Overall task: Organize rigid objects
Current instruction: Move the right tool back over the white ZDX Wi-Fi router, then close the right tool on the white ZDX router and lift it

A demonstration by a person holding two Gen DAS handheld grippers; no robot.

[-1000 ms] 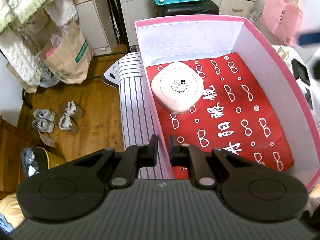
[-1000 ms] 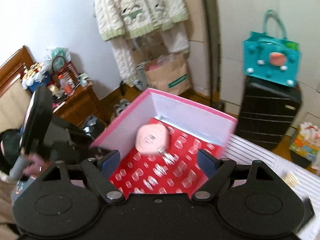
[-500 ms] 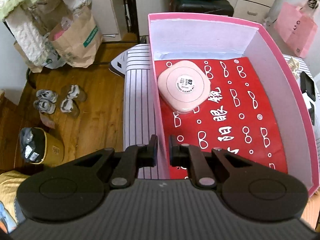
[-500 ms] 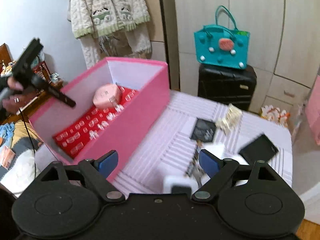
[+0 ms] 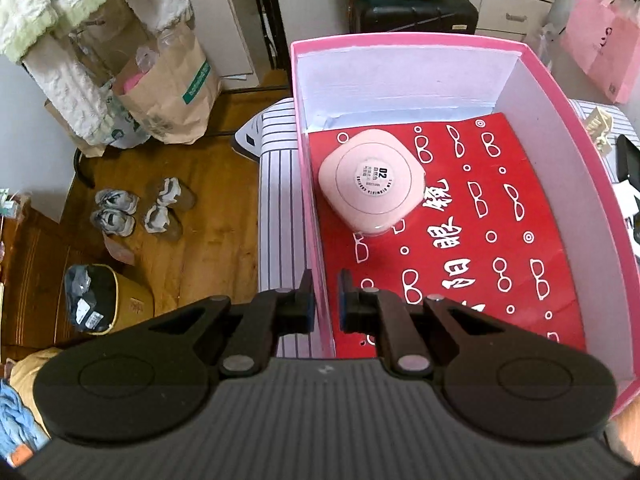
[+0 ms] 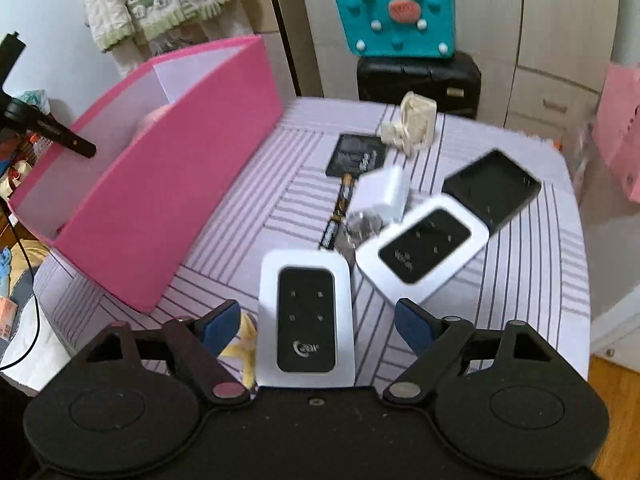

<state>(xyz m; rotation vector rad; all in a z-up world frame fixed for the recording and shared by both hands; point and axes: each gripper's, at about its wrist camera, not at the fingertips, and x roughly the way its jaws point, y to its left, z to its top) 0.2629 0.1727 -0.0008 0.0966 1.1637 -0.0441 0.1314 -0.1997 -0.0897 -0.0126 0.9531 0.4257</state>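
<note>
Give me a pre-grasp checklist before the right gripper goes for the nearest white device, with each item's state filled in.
1. Right gripper open wide enough for the device: ok, the jaws stand apart on either side of it.
2. Nearest white device lying flat between the fingers: ok.
3. Device free of neighbours: ok, the second white device lies apart from it.
4. Yellow object beside the left finger out of the closing path: cannot tell.
5. Left gripper steadying the pink box: ok, its jaws sit on either side of the side wall.
6. Room in the box: ok, only the pink case lies on the red liner.
</note>
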